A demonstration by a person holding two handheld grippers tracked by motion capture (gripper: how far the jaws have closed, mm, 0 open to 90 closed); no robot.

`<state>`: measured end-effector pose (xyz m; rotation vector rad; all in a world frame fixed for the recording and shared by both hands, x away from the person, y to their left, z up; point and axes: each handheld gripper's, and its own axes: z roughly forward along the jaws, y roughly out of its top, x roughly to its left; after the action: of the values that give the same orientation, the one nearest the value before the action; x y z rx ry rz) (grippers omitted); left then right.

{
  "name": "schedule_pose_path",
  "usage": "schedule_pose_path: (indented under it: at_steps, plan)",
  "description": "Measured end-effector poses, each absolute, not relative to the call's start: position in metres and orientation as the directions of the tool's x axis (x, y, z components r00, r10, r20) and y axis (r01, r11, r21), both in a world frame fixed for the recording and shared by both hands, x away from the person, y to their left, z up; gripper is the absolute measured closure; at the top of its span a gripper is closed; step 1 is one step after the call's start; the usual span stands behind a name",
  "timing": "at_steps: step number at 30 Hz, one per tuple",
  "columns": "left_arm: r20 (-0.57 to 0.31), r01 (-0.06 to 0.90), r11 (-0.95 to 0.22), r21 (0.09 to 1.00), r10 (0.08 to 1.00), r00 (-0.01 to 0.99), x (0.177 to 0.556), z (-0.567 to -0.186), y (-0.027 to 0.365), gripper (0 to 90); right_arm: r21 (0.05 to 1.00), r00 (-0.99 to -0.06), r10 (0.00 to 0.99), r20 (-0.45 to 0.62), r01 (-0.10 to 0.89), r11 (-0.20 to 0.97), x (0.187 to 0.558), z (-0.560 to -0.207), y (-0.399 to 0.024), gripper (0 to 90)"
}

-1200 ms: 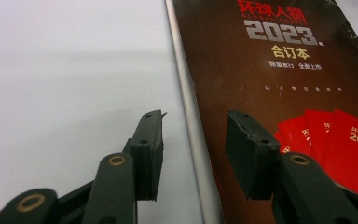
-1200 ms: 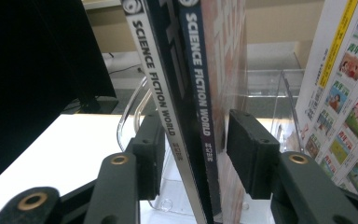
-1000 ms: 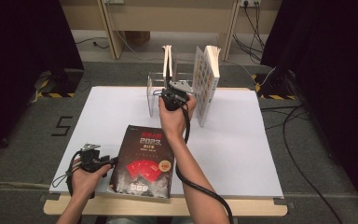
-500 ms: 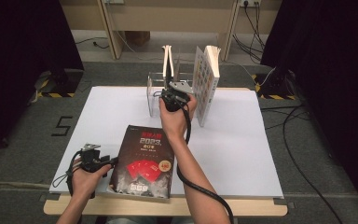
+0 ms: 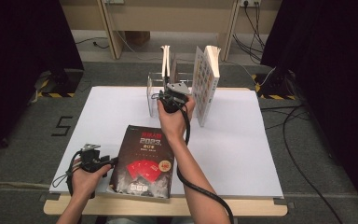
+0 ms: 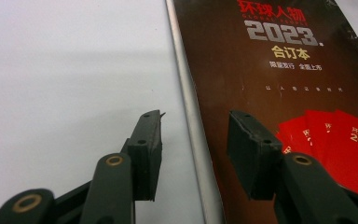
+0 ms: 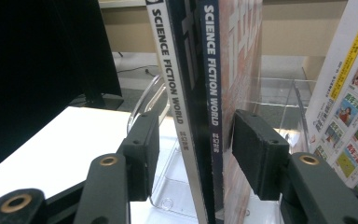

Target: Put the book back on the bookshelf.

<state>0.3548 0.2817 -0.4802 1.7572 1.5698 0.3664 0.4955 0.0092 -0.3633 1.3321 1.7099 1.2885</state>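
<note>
the dark book [image 5: 143, 161] lying flat at 6 o'clock has a glossy paper cover that catches the light, with a pale smooth spine edge. the table [image 5: 242, 154] top is matt white, its front rim looks like light wood. at 12 o'clock the rack [image 7: 168, 186] is clear, shiny plastic; the two magazines [image 7: 200, 93] in it have smooth printed paper spines. the right gripper [image 7: 193, 154] has matt black, faintly rough pads, probably rubber.

Recording lab or studio: black curtains [image 5: 23, 51] both sides, white-topped wooden table [image 5: 242, 154] on grey carpet, loose black cables [image 5: 303, 116], hazard-striped tape [image 5: 51, 94].
</note>
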Motion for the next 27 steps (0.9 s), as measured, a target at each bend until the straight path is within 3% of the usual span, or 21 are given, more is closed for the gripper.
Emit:
schedule_pose_path:
  at_steps: [27]
  plan:
    - [-0.263,0.73,0.025,0.683,0.941,0.213,0.3548,-0.4799,0.2806,52.6,0.937,-0.319,0.944,0.087,0.348,0.032,0.4863,-0.3673,0.0022,48.9]
